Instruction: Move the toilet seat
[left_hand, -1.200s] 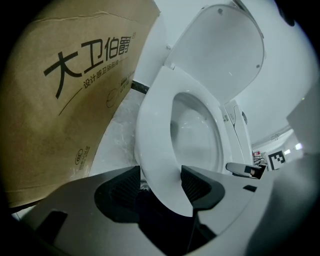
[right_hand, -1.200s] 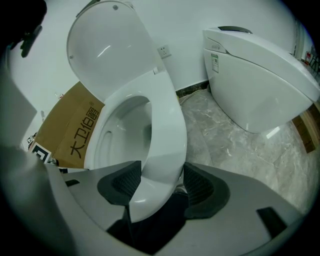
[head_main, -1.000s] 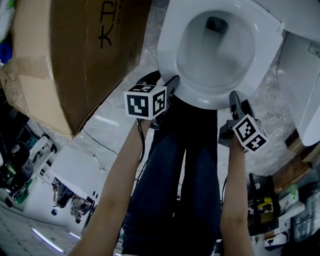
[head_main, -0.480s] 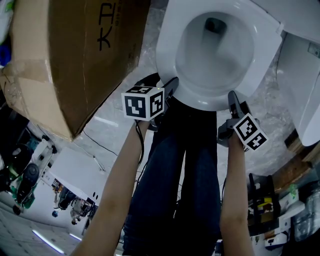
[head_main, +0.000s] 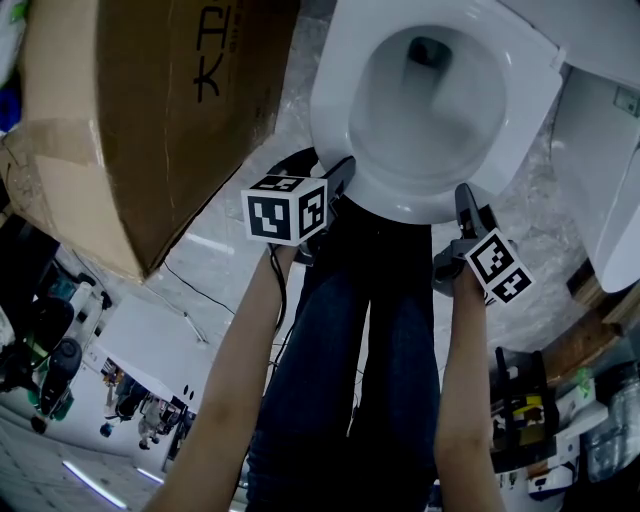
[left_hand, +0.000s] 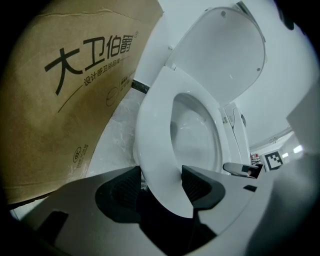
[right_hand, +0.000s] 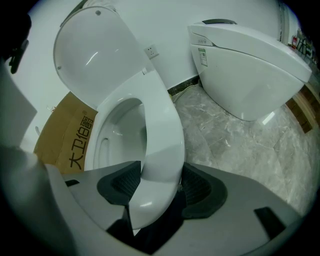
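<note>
The left tool (left_hand: 160, 182) is pinching the front rim of the white oval plastic toilet seat (left_hand: 155, 130), with one ribbed black pad above the rim and one below. The right tool (right_hand: 160, 182) grips the same rim a little further round, its pads pressed onto the glossy plastic the same way. From above, the left tool (head_main: 343, 168) and right tool (head_main: 466, 198) sit at either side of the seat's (head_main: 415, 207) nearest curve, with the person's legs between them.

The seat lies low over the white ceramic bowl (right_hand: 112, 132). Its front looks slightly raised, though I can't be sure of the gap. Behind it the white rounded lid (right_hand: 95, 55) stands upright.

A large brown cardboard box with black printed characters (head_main: 150, 100) stands close on the left. A second white toilet (right_hand: 250, 65) sits on the grey marbled floor (right_hand: 240, 145) to the right.

To do this lift well, I'd say both tools should rise together at an even pace and swing in an arc about the rear hinge. That keeps the ring from twisting. The plastic is smooth, so the pinch needs to stay firm and deep on the rim, and the seat should meet the lid gently.
</note>
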